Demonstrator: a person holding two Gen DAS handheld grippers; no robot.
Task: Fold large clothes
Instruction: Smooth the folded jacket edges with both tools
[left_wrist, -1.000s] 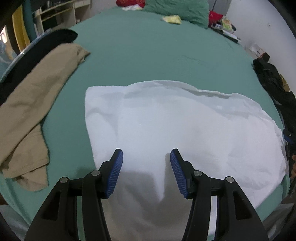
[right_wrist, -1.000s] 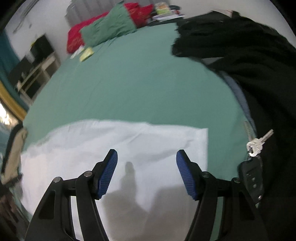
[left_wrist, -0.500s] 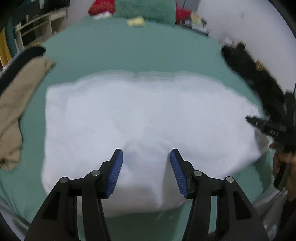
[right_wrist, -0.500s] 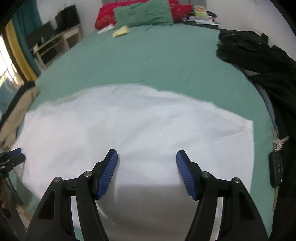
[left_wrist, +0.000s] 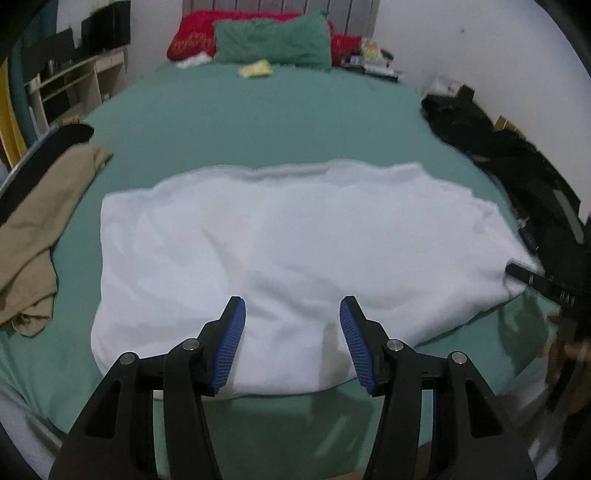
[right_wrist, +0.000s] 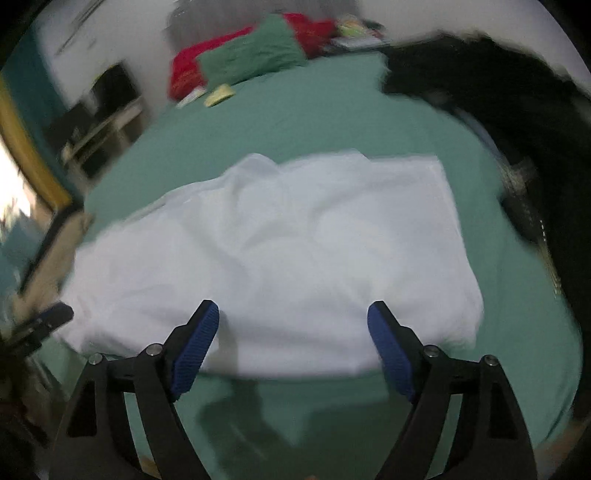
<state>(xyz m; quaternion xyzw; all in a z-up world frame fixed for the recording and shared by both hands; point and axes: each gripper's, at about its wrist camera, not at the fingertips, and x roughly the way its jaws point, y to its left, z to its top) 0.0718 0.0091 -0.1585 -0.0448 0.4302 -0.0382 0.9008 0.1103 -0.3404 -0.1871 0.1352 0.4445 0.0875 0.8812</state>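
Note:
A white garment (left_wrist: 288, 251) lies folded into a wide rectangle on the green bed (left_wrist: 258, 122). It also shows in the right wrist view (right_wrist: 280, 251). My left gripper (left_wrist: 291, 325) is open and empty, held above the garment's near edge. My right gripper (right_wrist: 293, 332) is open and empty, also above the near edge. The right gripper's tip shows in the left wrist view (left_wrist: 532, 280) at the garment's right end. The left gripper's tip shows blurred in the right wrist view (right_wrist: 48, 317) at the garment's left end.
A tan garment (left_wrist: 40, 229) lies at the bed's left edge. Black clothes (left_wrist: 509, 162) are piled along the right edge, also in the right wrist view (right_wrist: 524, 122). Green and red pillows (left_wrist: 273, 40) lie at the bed's head. Shelves (left_wrist: 70, 85) stand to the left.
Both grippers have pulled back and up from the white garment, so its whole folded shape and the bed's near edge now show. Both stayed open.

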